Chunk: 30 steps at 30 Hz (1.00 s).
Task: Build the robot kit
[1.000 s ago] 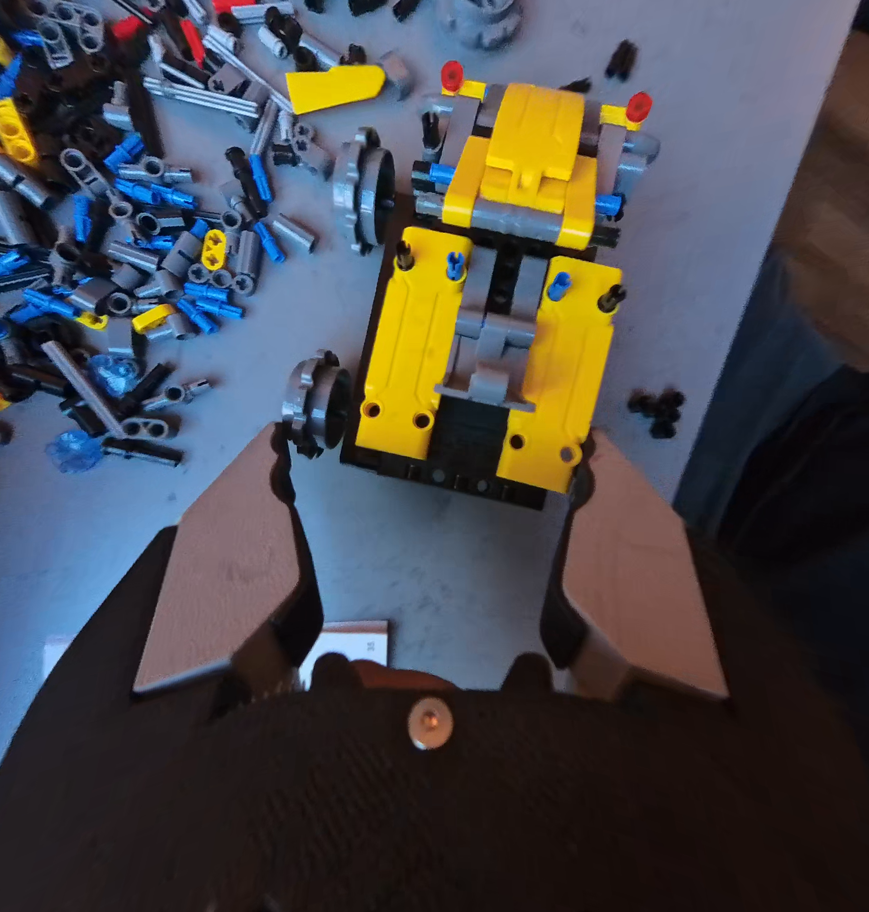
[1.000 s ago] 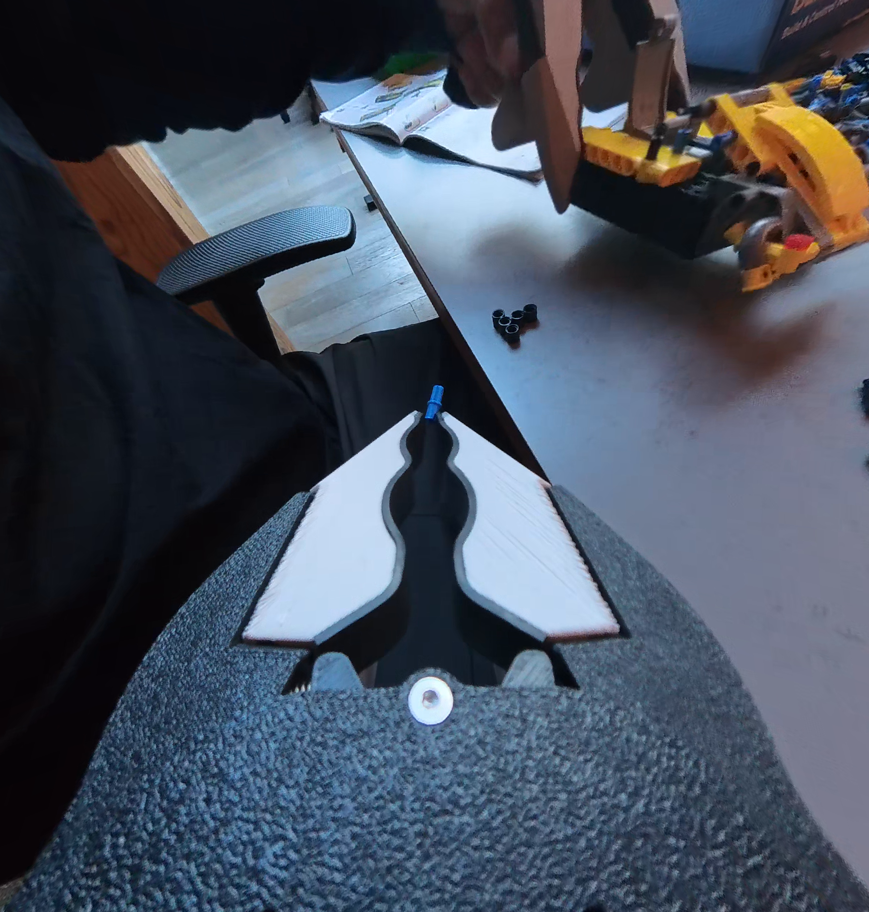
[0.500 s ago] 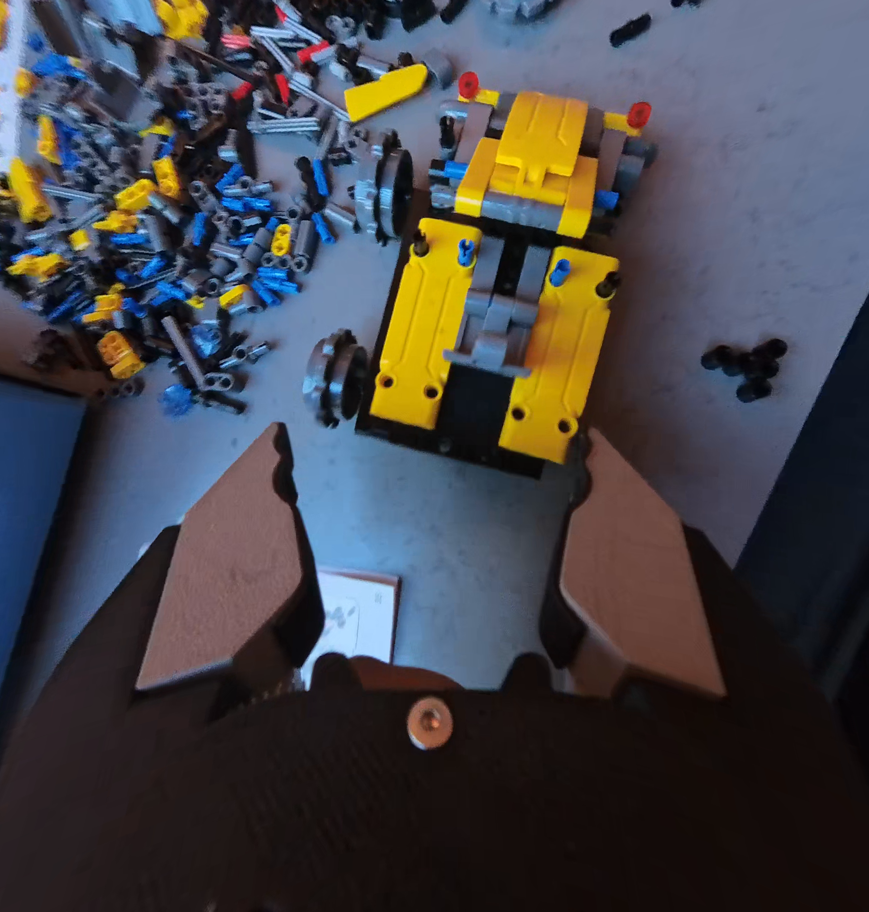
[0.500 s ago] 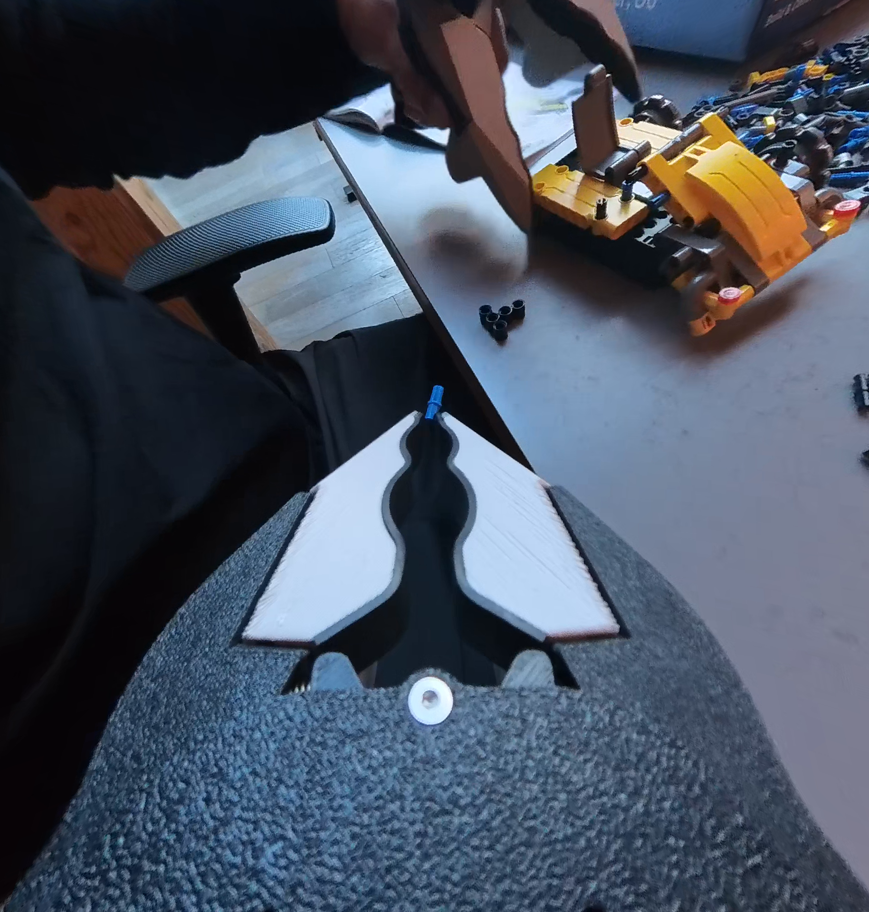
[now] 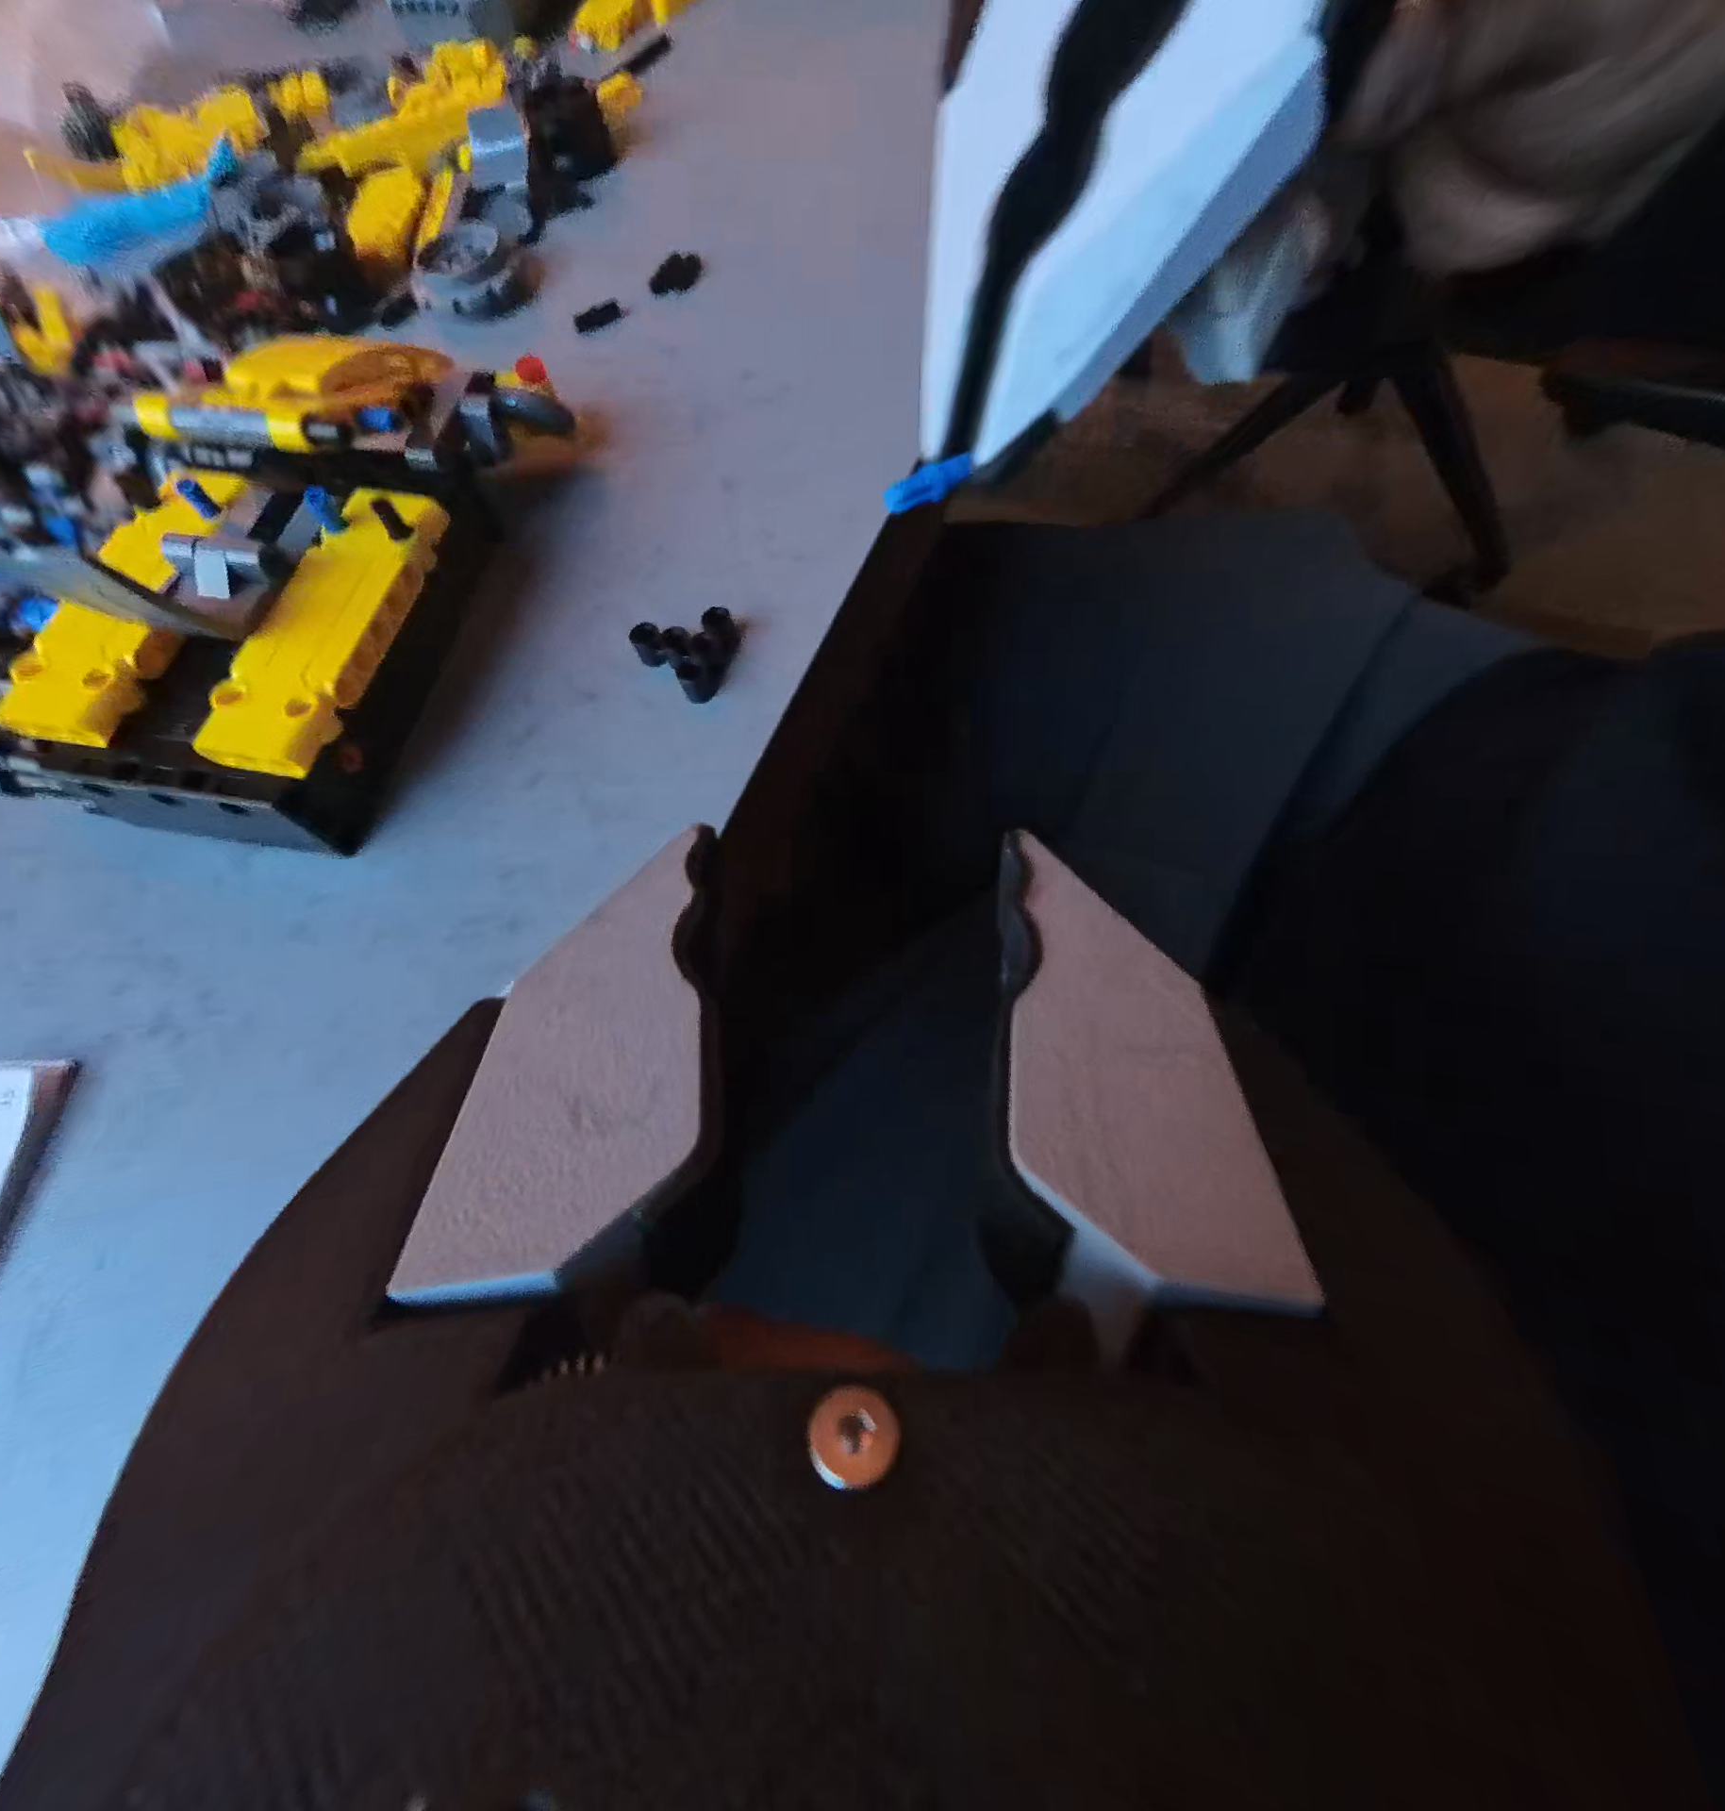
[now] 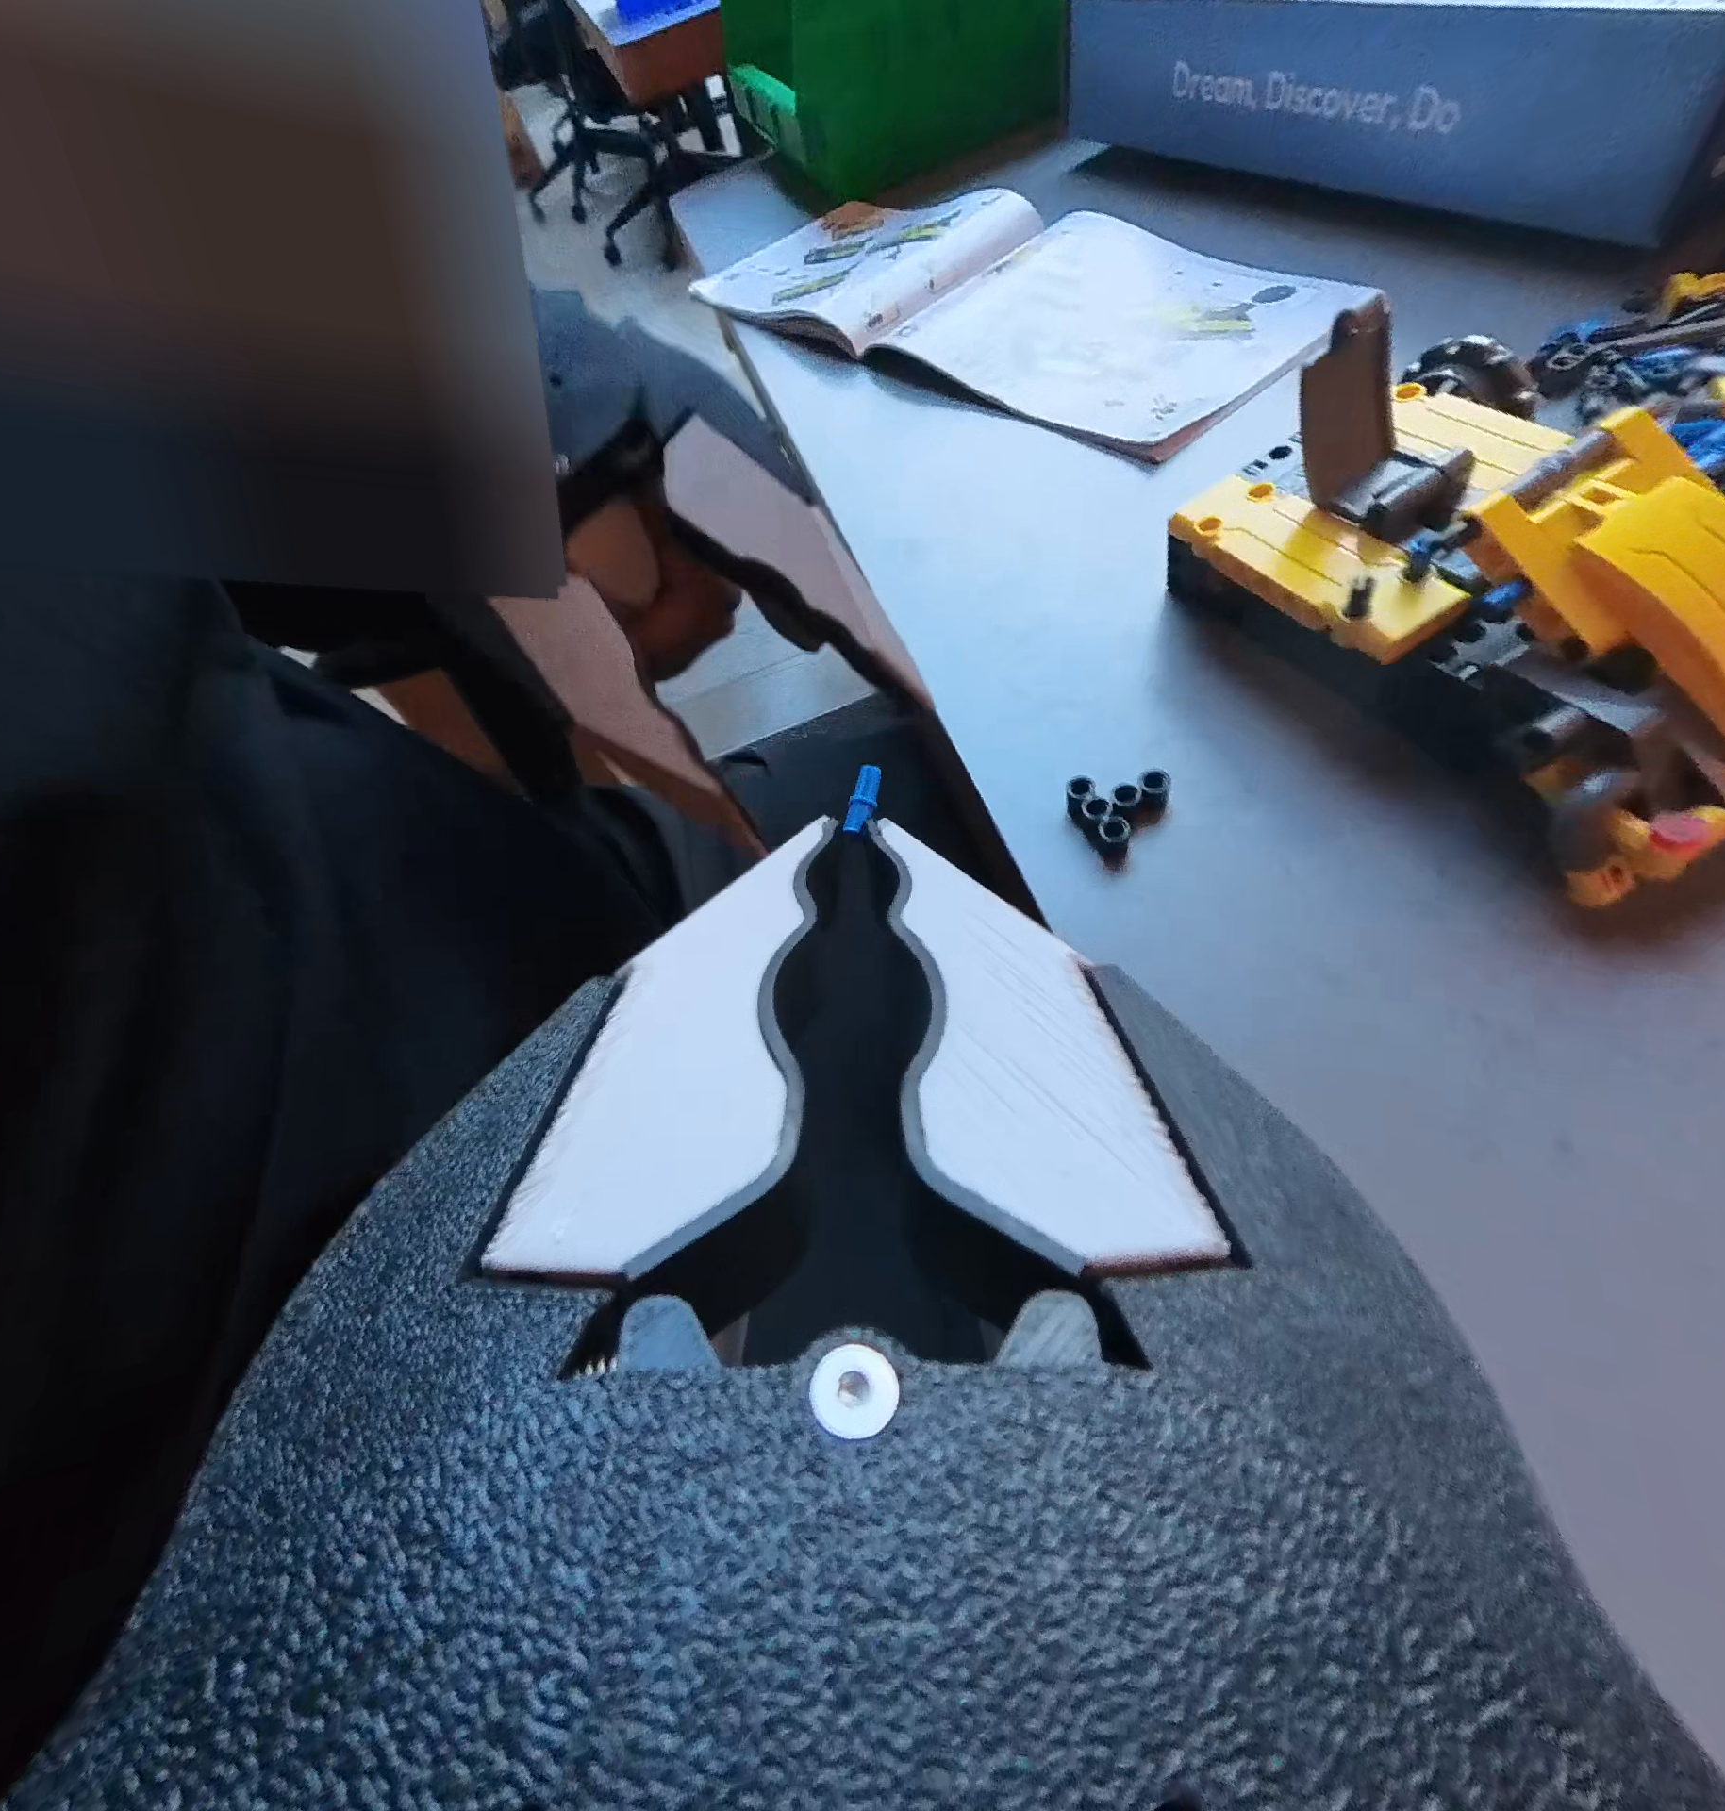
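My left gripper (image 5: 853, 862) is open and empty, hanging over the front edge of the grey table (image 5: 251, 980), to the right of the yellow and black brick vehicle (image 5: 251, 608). A small black connector cluster (image 5: 687, 647) lies between the vehicle and the edge. My right gripper (image 6: 850, 828) is shut on a small blue pin (image 6: 860, 799), held off the table edge in front of a person's dark clothing. The pin also shows in the left wrist view (image 5: 927, 485), at the tip of the white fingers (image 5: 1132, 196). The vehicle (image 6: 1426, 608) and cluster (image 6: 1118, 808) lie to the right. The left gripper's brown fingers (image 6: 770, 519) show beyond the pin.
A pile of loose yellow, blue and black parts (image 5: 251, 196) lies behind the vehicle, also seen in the right wrist view (image 6: 1642, 353). An open instruction booklet (image 6: 1034, 304) and a blue box (image 6: 1377, 118) lie at the far side. Office chairs (image 6: 623, 147) stand beyond the table. My right fingertips sit around 6 cm from my left ones.
My left gripper pulled back from the vehicle and swung right to the table edge, its jaws narrower but still open. My right gripper keeps hold of the blue pin and turned slightly.
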### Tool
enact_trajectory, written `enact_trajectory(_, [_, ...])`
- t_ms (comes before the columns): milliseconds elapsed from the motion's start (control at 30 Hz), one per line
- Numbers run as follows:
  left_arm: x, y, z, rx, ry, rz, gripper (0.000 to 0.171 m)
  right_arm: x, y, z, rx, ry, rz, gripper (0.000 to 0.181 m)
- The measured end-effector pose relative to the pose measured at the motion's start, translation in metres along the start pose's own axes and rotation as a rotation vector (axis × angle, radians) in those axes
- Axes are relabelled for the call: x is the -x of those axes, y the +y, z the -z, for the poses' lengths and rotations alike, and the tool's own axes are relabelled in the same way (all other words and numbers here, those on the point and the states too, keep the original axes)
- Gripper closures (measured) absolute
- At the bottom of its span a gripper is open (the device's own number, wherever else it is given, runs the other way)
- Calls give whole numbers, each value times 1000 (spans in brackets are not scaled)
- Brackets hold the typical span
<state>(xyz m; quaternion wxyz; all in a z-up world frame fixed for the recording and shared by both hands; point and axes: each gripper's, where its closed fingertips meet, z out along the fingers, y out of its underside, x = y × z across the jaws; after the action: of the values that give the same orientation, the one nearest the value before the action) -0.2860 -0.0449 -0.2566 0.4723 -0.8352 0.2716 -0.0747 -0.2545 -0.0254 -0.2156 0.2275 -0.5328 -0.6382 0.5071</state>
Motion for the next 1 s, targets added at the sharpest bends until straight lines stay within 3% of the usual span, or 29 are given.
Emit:
enact_trajectory(100, [2,4,1,-36,-47,-155,118,1,-7,-14,-10,-16,-20,176])
enact_trajectory(200, [5,9,5,-86,-46,-191,119,-3,-8,-25,8,-13,-28,176])
enact_trajectory(367, [9,4,15,-187,55,-29,119,-9,-11,-36,32,9,-13,176])
enact_trajectory(567, [30,-13,42,-358,50,130,123,-3,-17,-55,65,-9,-32,176])
enact_trajectory(733, [39,-12,42,-368,33,128,130,-1,-24,-74,94,-57,-8,176])
enact_trajectory(1000, [52,-12,43,-390,40,204,131,-10,-41,-74,41,-78,2,177])
